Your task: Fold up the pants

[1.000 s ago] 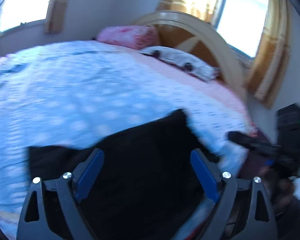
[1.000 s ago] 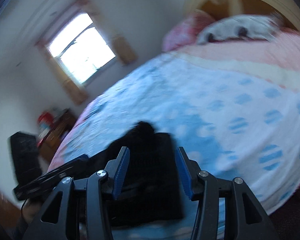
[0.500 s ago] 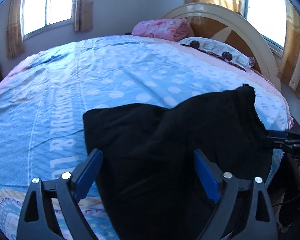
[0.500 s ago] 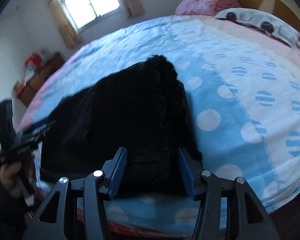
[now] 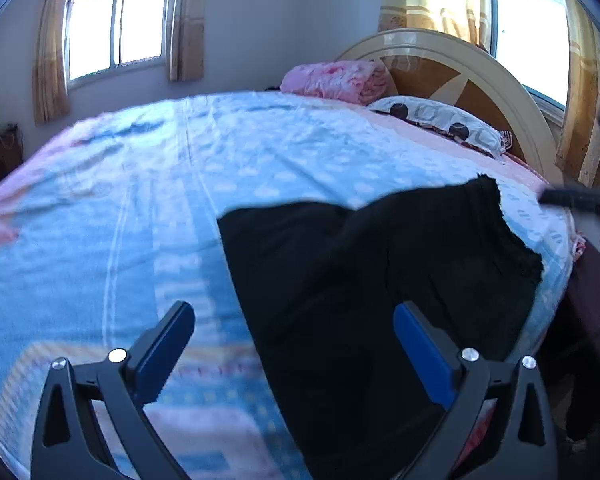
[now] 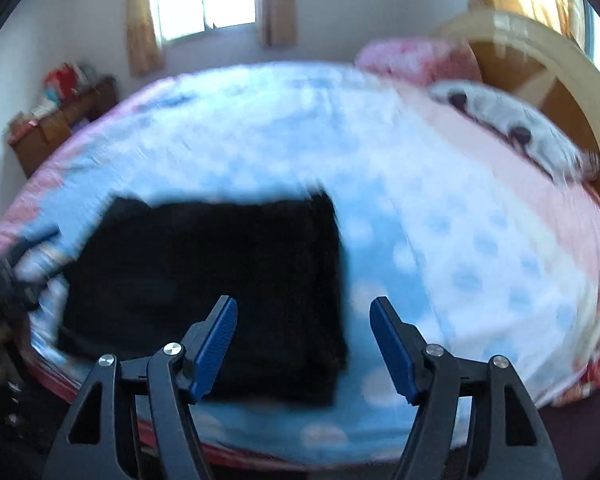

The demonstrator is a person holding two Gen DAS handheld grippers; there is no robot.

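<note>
Black pants (image 5: 372, 280) are laid on the bed (image 5: 140, 220). Left gripper (image 5: 294, 334) and right gripper (image 6: 303, 326) jaws are opening, nothing clamped. A cluttered cabinet (image 6: 60, 116) is seen only from the right wrist.

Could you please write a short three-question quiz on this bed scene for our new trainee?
1. True or false: the black pants lie on the blue dotted bedspread.
2. What sits between the pads of the left claw? A) only a pillow B) bedspread and a pants edge C) a book
3. Fill in: neither the left claw nor the right claw is ____ the pants.

Key: 1 true. 2 B. 3 gripping; both claws' jaws are opening and their pads press on nothing.
</note>
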